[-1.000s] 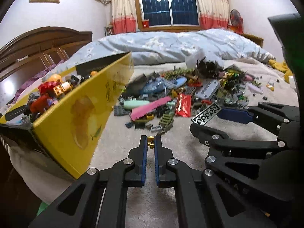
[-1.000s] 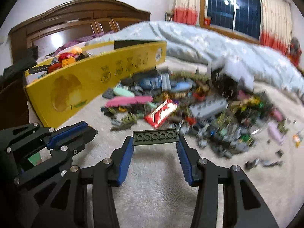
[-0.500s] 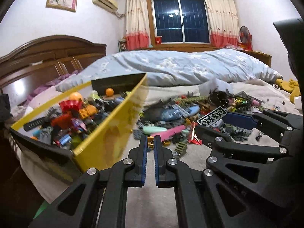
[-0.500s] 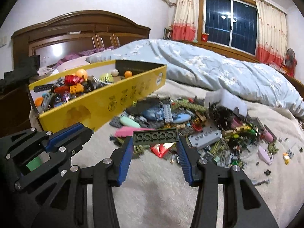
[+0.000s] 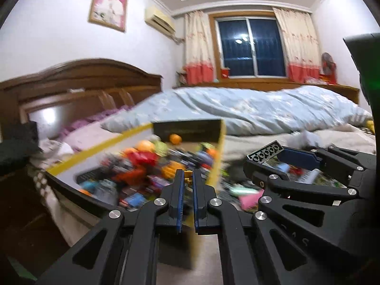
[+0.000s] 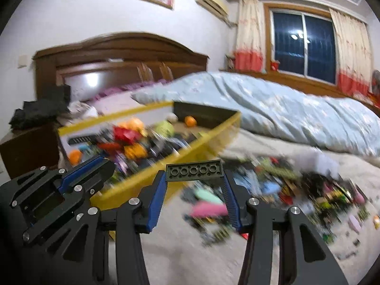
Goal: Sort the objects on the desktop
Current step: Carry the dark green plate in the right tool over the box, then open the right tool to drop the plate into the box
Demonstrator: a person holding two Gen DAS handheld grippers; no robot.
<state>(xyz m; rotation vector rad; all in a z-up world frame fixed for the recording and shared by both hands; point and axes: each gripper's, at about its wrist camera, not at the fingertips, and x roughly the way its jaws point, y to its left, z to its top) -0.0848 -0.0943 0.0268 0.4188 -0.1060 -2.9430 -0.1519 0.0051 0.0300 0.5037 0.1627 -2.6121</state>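
Pinched between my left gripper's (image 5: pixel 187 178) tips is a tiny yellow brick (image 5: pixel 188 175), hard and easily dropped, while my right gripper (image 6: pixel 194 178) clamps the stiff, light grey plate (image 6: pixel 194 171) by its short ends, the yellow box (image 6: pixel 152 178) just beyond both.

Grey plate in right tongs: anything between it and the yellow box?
Only the yellow box's near wall, which the grey plate must clear. The left tongs sit off to the side, not across the path.
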